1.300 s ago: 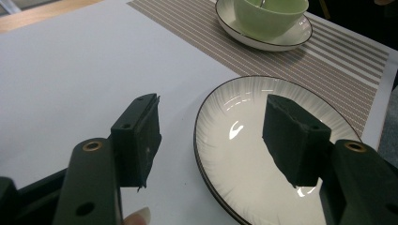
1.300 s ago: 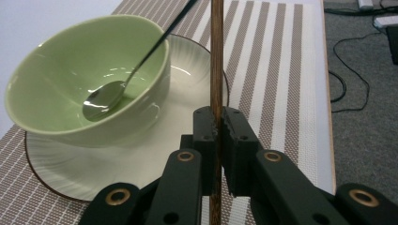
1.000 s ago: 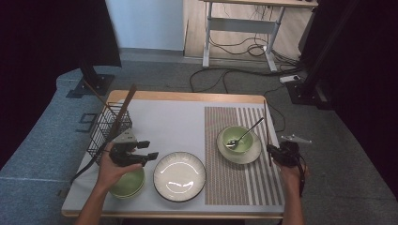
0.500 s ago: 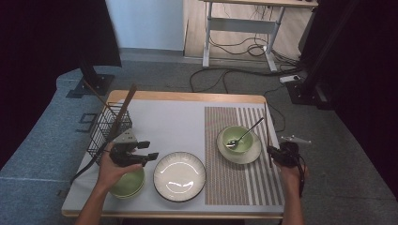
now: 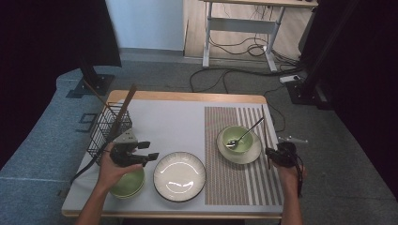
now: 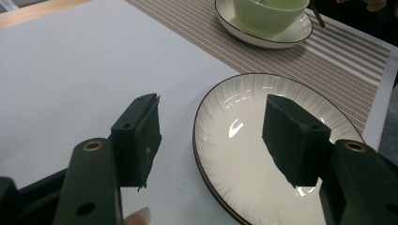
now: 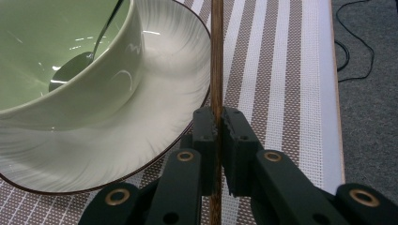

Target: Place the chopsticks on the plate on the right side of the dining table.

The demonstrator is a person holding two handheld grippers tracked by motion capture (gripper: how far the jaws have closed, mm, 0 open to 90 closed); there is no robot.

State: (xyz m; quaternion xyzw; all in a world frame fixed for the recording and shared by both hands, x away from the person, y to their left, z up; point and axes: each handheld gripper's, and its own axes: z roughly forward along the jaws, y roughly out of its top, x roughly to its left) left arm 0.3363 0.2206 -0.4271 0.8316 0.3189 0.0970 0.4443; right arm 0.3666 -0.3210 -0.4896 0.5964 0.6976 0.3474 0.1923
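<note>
My right gripper (image 5: 272,155) (image 7: 219,116) is shut on a thin brown wooden chopstick (image 7: 217,56) (image 5: 265,136), which runs along the striped placemat (image 5: 244,183) just right of a green bowl (image 5: 238,138) (image 7: 56,56). That bowl sits on a white saucer (image 7: 159,89) and holds a metal spoon (image 5: 244,135) (image 7: 70,70). My left gripper (image 5: 149,151) (image 6: 213,129) is open with nothing between its pads. It hovers over the left rim of a white plate (image 5: 179,176) (image 6: 248,154), beside a stack of green bowls (image 5: 127,183).
A black wire basket (image 5: 109,129) with long wooden utensils stands at the table's left side. The white mat (image 5: 173,126) lies bare behind the plate. Cables and desk legs are on the floor beyond the table's far edge.
</note>
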